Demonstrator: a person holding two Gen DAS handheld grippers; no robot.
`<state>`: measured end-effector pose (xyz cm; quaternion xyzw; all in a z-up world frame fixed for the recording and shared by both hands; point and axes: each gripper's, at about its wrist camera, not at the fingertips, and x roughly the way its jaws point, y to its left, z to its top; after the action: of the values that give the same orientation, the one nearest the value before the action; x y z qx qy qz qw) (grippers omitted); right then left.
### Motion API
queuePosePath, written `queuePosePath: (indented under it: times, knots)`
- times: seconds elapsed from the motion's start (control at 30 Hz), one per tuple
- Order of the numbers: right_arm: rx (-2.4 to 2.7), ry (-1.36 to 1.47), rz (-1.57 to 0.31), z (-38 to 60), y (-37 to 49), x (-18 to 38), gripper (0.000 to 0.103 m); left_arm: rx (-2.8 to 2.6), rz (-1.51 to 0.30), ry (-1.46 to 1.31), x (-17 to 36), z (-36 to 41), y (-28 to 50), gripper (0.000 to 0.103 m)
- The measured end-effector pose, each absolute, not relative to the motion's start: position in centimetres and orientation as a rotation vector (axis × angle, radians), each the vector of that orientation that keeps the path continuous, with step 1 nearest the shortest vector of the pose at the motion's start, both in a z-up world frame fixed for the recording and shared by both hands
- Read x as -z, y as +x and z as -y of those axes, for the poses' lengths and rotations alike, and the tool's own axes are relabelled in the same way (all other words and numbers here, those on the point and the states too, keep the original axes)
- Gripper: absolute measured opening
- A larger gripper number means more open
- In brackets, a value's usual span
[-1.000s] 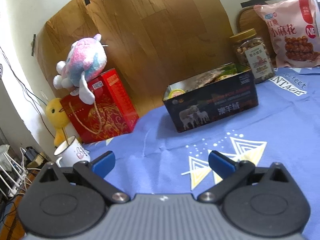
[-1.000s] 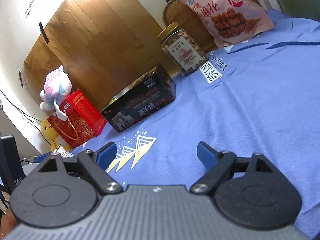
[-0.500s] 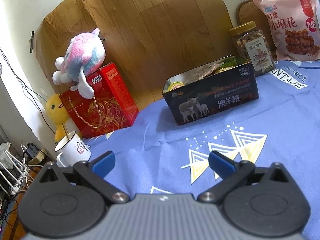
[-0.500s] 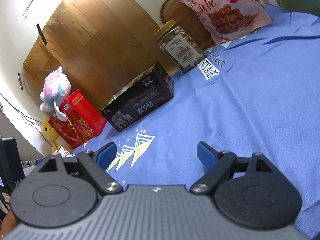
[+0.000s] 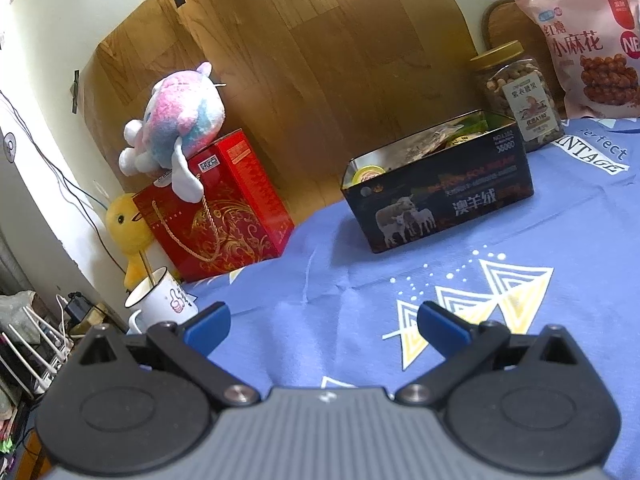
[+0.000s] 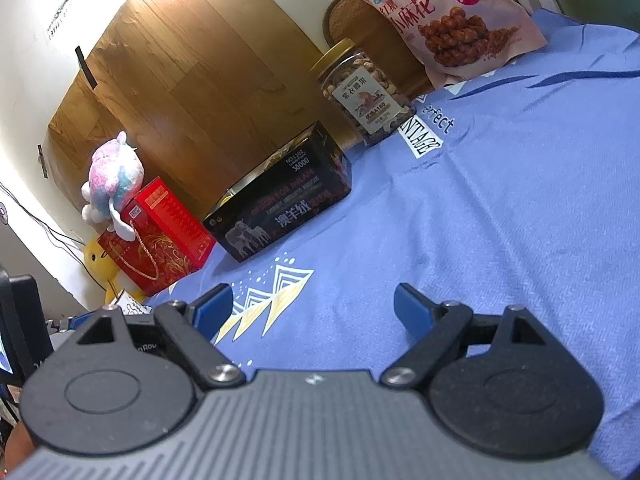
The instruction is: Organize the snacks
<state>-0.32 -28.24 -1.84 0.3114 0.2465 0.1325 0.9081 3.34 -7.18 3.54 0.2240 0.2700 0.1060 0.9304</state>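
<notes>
One black tin [image 5: 440, 196], one nut jar [image 5: 516, 92], one snack bag [image 5: 588, 40], two plush toys [image 5: 176, 120].

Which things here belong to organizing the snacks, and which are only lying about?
For the job: black box with snacks inside; nut jar; pink snack bag.

Lying about: plush toy; red gift box; yellow duck; white mug.

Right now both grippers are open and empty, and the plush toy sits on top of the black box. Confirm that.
One detail is wrong. The plush toy sits on the red gift box, not the black box; the left wrist view shows it. The left gripper and right gripper are indeed open and empty.
</notes>
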Motion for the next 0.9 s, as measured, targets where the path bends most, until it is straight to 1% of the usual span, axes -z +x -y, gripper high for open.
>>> queuePosePath:
  times: [0.9]
  knots:
    - [-0.28, 0.632, -0.511, 28.1, -0.11, 1.79, 0.089, -0.229, -0.528, 0.486, -3.64, 7.33, 3.37, 0.103]
